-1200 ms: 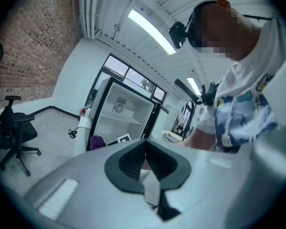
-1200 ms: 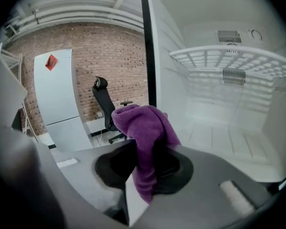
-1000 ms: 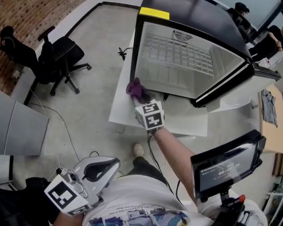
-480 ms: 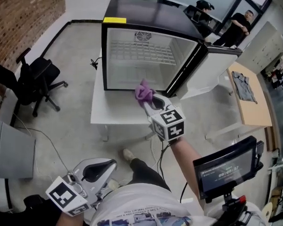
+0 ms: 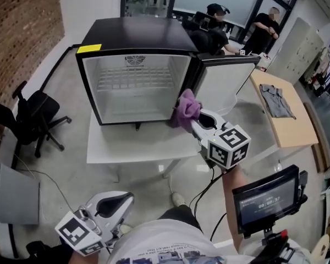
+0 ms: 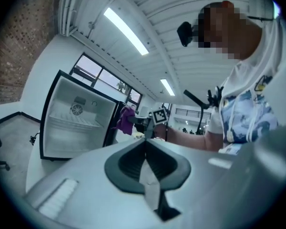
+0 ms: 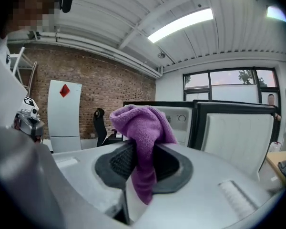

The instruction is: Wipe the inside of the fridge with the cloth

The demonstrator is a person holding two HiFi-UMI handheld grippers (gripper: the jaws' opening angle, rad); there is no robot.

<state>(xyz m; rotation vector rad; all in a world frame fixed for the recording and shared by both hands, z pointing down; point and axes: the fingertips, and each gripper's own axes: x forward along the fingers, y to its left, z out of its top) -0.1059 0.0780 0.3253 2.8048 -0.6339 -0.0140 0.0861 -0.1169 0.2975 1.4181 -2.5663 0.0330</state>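
Head view: right gripper (image 5: 196, 123) clamps cloth (image 5: 186, 108), now at fridge (image 5: 126, 37) right edge (was left); left gripper (image 5: 125, 200) closed.

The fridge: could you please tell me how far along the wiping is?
Done: the fridge stands open and the right gripper is shut on the purple cloth. In hand: the cloth is held at the opening's right front edge, apparently not inside yet. Left: wiping the interior itself, apparently all of it. The left gripper hangs low, shut and empty.

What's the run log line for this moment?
right hand-held gripper: shut on purple cloth | left hand-held gripper: shut, empty | fridge: door open
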